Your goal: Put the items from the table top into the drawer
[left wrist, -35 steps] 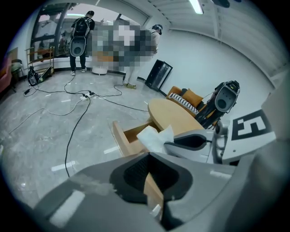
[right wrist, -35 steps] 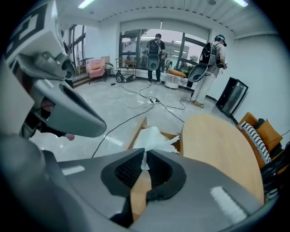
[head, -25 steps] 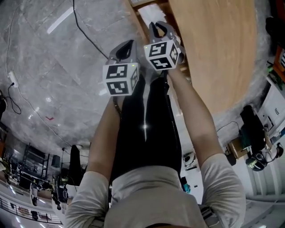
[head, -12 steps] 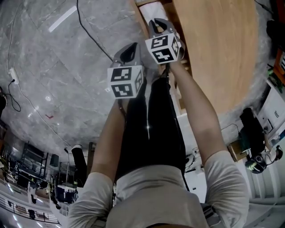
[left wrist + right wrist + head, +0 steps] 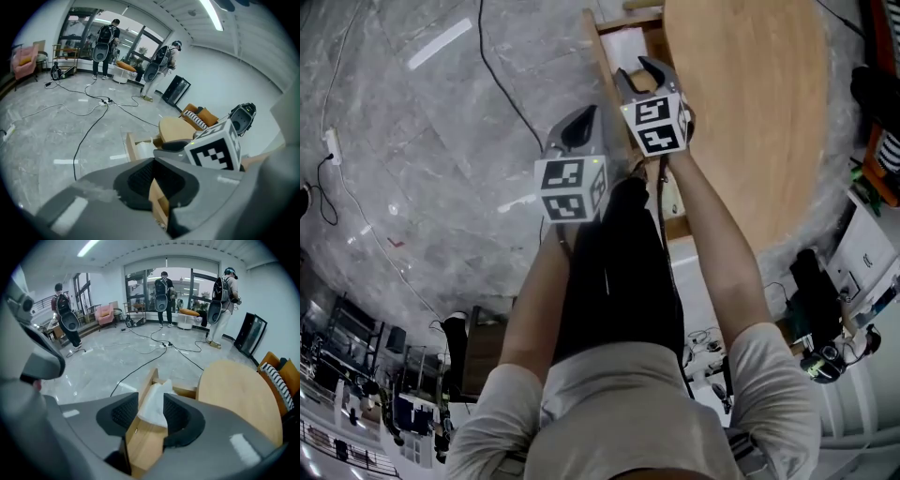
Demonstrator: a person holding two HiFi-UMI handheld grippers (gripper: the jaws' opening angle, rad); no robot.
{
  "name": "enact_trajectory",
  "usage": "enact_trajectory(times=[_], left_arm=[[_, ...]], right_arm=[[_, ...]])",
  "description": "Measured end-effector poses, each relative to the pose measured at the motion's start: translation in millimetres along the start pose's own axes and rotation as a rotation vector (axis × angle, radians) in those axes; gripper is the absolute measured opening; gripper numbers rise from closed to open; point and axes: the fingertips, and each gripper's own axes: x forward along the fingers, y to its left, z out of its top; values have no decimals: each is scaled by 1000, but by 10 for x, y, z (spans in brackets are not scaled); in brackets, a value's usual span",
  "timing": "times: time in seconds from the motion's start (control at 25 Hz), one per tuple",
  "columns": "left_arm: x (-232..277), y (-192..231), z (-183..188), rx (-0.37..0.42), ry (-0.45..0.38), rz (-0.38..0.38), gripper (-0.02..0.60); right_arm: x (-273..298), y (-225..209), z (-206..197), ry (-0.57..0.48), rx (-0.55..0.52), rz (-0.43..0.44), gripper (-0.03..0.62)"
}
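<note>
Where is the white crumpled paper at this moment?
In the right gripper view, the white crumpled paper lies in the open wooden drawer, left of the round wooden table top.

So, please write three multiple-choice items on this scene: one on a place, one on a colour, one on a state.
1. Where does the white crumpled tissue lie? A, on the round wooden table top; B, in the open light wooden drawer; C, on the grey floor.
2. What colour is the upholstered armchair far behind? A, pink; B, blue; C, green.
3. How do the right gripper's fingers stand? A, apart; B, shut on the tissue; C, shut on the drawer's wall.
Answers: 1 B, the drawer's walls enclose it; 2 A, its upholstery is pink; 3 A, they have just been opening, and the tissue shows between them unpressed.
</note>
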Motion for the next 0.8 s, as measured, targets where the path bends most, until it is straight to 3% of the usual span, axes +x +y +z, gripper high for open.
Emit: enact_trajectory(times=[0.16,0.44,0.8], left_arm=[[-257,-193,90,-23,-26,32,20],[-801,-821,555,-1,-133,30,20],[-1731,-1486,1189,113,-303,62,20]], right_arm=[[-658,72,285,-112,32,16,163],[-1832,-47,997,-325,92,-28,8],[-3298,17,1653,-554,88,-80,6]])
